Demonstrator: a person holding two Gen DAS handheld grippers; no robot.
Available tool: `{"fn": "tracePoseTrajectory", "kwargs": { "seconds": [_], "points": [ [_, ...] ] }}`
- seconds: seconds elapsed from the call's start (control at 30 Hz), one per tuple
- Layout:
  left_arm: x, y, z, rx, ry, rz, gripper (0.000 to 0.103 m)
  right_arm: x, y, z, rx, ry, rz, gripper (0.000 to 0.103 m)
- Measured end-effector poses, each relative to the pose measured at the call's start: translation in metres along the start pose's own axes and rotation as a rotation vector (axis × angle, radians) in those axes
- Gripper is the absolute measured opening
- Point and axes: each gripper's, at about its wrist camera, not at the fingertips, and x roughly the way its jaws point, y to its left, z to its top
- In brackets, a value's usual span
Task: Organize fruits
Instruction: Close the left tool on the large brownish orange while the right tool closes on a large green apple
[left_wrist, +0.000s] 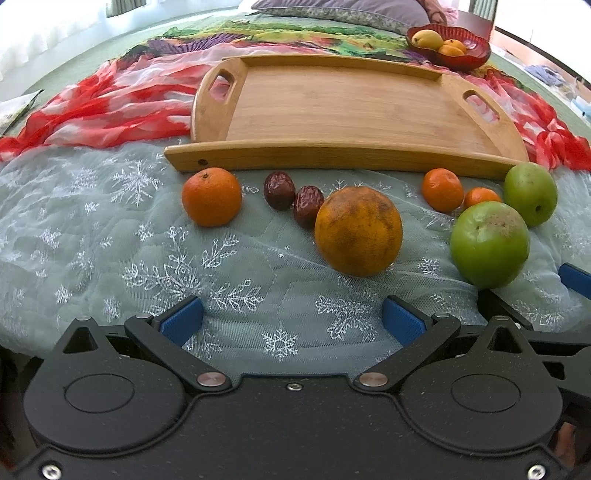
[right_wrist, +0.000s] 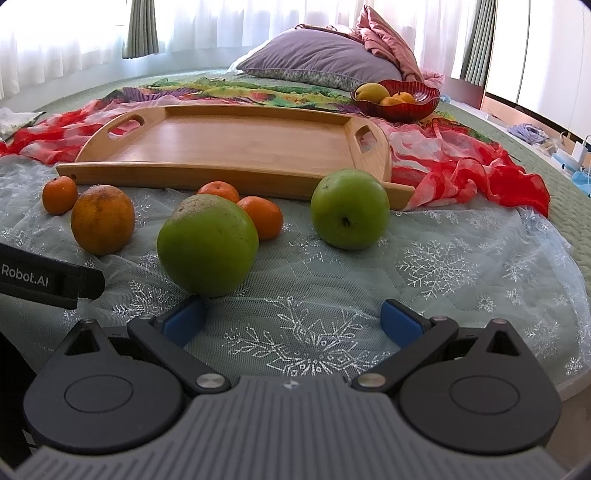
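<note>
Fruits lie on the snowflake cloth in front of an empty wooden tray (left_wrist: 332, 99) (right_wrist: 229, 140). In the left wrist view: a big orange (left_wrist: 358, 230), a mandarin (left_wrist: 211, 196), two red dates (left_wrist: 279, 191), two small mandarins (left_wrist: 442, 189) and two green apples (left_wrist: 489, 243). My left gripper (left_wrist: 293, 319) is open and empty, just short of the big orange. In the right wrist view, the near green apple (right_wrist: 207, 245) sits just ahead of my left fingertip; a second apple (right_wrist: 349, 208) lies farther right. My right gripper (right_wrist: 293, 319) is open and empty.
A red bowl (left_wrist: 476, 55) (right_wrist: 424, 101) holding a mango and oranges stands behind the tray at the right. A red-and-white scarf (right_wrist: 461, 162) lies around the tray. A purple pillow (right_wrist: 321, 59) is at the back. The bed's edge falls away at the right.
</note>
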Motion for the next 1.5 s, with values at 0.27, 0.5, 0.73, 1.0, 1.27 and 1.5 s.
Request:
{"fn": "tracePoseTrajectory", "kwargs": {
  "seconds": [0.27, 0.5, 0.73, 1.0, 1.27, 1.5],
  "points": [
    [-0.015, 0.001, 0.005, 0.015, -0.054, -0.073, 0.09, -0.007, -0.003, -0.001, 0.006, -0.047, 0.023, 0.103],
    [-0.028, -0.006, 0.01, 0.042, -0.124, -0.155, 0.067, -0.015, 0.012, 0.0, -0.052, -0.105, 0.092, 0.092],
    [-0.027, -0.012, 0.015, 0.057, -0.145, -0.179, 0.049, -0.019, 0.026, 0.003, -0.065, -0.161, 0.111, 0.078],
    [-0.02, -0.013, 0.016, 0.066, -0.152, -0.179, 0.048, -0.013, 0.031, 0.006, -0.073, -0.184, 0.111, 0.068],
    [-0.007, -0.009, 0.018, 0.031, -0.148, -0.203, 0.049, -0.006, 0.035, 0.01, -0.11, -0.21, 0.12, 0.069],
    [0.004, -0.008, 0.017, 0.03, -0.16, -0.222, 0.048, 0.006, 0.038, 0.017, -0.148, -0.212, 0.126, 0.069]
  ]
}}
